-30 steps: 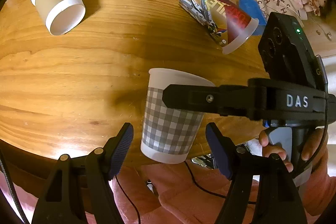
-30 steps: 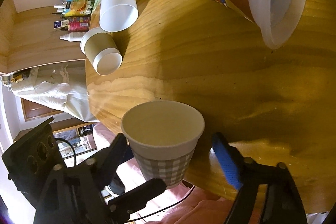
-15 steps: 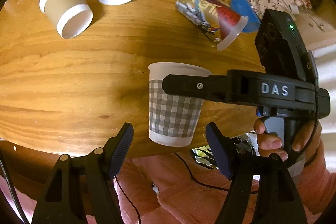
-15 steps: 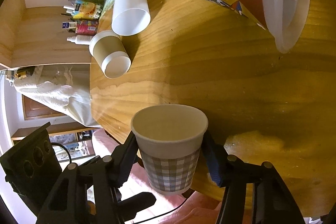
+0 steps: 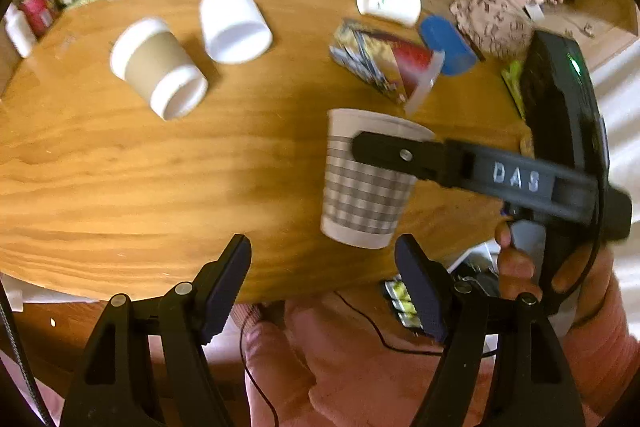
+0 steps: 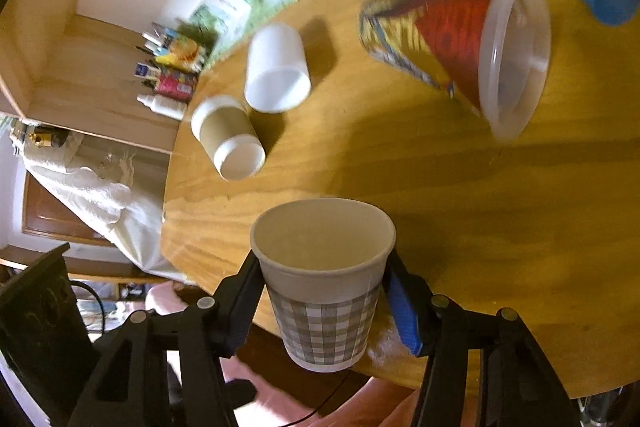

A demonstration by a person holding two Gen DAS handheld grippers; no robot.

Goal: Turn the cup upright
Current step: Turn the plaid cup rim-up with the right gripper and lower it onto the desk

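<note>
While your right gripper [image 6: 324, 303] pinched the gray checked paper cup [image 6: 326, 291] between its 2 fingers, just under the rim, the cup stood mouth-up over the near edge of the wooden table [image 6: 460, 195]. Your left gripper [image 5: 322, 287] hung beside it with its 2 fingers spread wide and holding nothing. Farther back on the table, 5 other cups lay on their sides: a brown-sleeved cup [image 5: 158, 67], a white cup [image 5: 234, 23], a printed plastic cup [image 5: 384, 63], a blue cup [image 5: 448, 45] and a small white cup [image 5: 388, 3].
</note>
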